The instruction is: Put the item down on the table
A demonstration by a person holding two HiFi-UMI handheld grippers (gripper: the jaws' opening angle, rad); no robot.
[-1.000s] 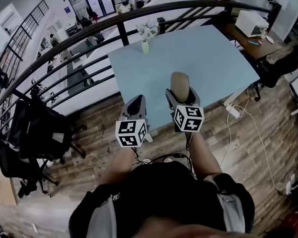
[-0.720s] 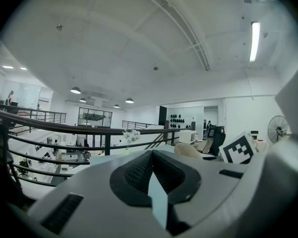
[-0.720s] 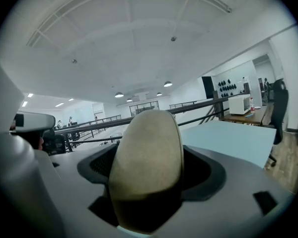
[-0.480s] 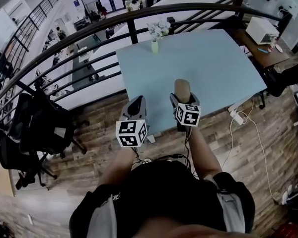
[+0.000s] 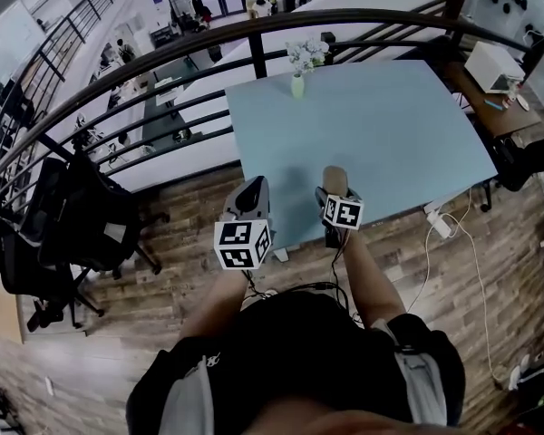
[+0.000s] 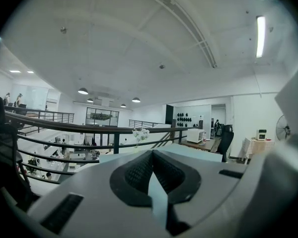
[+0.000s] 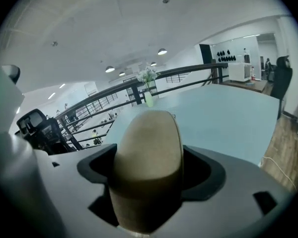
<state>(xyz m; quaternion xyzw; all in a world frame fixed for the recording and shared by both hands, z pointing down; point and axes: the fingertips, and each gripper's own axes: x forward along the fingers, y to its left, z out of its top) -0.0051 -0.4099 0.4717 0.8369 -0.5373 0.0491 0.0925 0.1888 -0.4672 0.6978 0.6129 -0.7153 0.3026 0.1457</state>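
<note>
My right gripper (image 5: 335,187) is shut on a tan rounded item (image 5: 335,180), which sticks up from the jaws over the near edge of the pale blue table (image 5: 390,125). In the right gripper view the tan item (image 7: 147,162) fills the gap between the jaws, with the table (image 7: 223,118) stretching beyond it. The left gripper (image 5: 251,196) is held left of the right one, near the table's front left corner; its jaws are closed together with nothing between them (image 6: 151,175).
A small green vase with white flowers (image 5: 299,72) stands at the table's far edge. A dark curved railing (image 5: 163,71) runs behind the table. Black office chairs (image 5: 63,225) stand at the left. A white power strip and cables (image 5: 440,225) lie on the wood floor at the right.
Over the last second the head view has drawn back and the table shows smaller and farther up. Both grippers kept their hold and spacing, the right one still with the tan item.
</note>
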